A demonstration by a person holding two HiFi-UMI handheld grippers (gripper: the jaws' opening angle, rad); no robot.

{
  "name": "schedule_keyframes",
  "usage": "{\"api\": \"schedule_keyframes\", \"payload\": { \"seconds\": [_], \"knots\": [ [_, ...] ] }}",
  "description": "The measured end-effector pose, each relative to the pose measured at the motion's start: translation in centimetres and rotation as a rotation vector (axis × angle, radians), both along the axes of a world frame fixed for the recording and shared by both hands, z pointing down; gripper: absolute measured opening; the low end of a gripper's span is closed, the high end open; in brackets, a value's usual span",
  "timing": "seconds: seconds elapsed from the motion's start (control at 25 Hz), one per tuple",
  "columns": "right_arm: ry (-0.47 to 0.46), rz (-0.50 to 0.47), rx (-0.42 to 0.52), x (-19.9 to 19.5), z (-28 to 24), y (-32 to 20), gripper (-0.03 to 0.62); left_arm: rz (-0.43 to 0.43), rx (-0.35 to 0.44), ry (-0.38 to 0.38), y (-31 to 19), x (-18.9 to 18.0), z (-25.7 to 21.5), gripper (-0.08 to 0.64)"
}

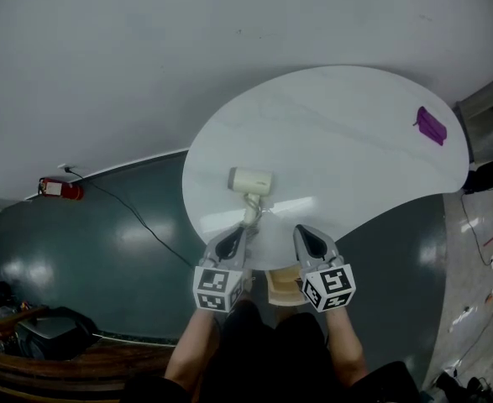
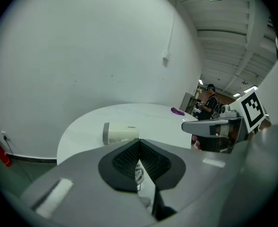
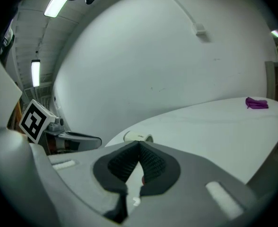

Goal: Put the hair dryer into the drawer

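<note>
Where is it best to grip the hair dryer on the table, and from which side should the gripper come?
Probably the handle. The hair dryer lies on its side, its wide barrel across and its slimmer handle pointing to the near edge, toward the left gripper. Come from that edge, jaws either side of the handle; they are shut now and must open first.

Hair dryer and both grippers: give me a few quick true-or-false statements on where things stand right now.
1. The hair dryer lies on the white table. True.
2. The left gripper holds the hair dryer. False: its jaws are together with nothing between them, and the dryer lies ahead of them.
3. The right gripper has its jaws wide apart. False: they are together.
4. A purple item lies near the table's far right edge. True.
</note>
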State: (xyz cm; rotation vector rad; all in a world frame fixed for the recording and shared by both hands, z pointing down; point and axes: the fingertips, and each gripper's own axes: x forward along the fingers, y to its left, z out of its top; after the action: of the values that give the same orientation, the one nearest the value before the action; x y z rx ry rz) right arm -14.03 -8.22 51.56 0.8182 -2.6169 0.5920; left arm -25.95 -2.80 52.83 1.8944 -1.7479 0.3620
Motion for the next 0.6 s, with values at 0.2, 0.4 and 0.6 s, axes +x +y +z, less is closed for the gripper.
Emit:
{"api": "schedule_keyframes", "payload": {
  "seconds": [0.2, 0.4, 0.6],
  "knots": [
    [0.022, 0.03, -0.018, 0.7, 1.0, 0.1, 0.002, 0.01, -0.044, 0.015, -0.7, -0.1, 2.0, 0.006],
    [0.036, 0.074, -0.033, 2.4, 1.6, -0.1, 0.002, 0.051, -0.109, 0.032, -1.4, 0.7, 3.6, 0.116],
    [0.043, 0.107, -0.045, 3.3, 2.3, -0.4, 0.002, 0.062, -0.19, 0.06, -2.1, 1.1, 5.3, 0.256]
  ]
}}
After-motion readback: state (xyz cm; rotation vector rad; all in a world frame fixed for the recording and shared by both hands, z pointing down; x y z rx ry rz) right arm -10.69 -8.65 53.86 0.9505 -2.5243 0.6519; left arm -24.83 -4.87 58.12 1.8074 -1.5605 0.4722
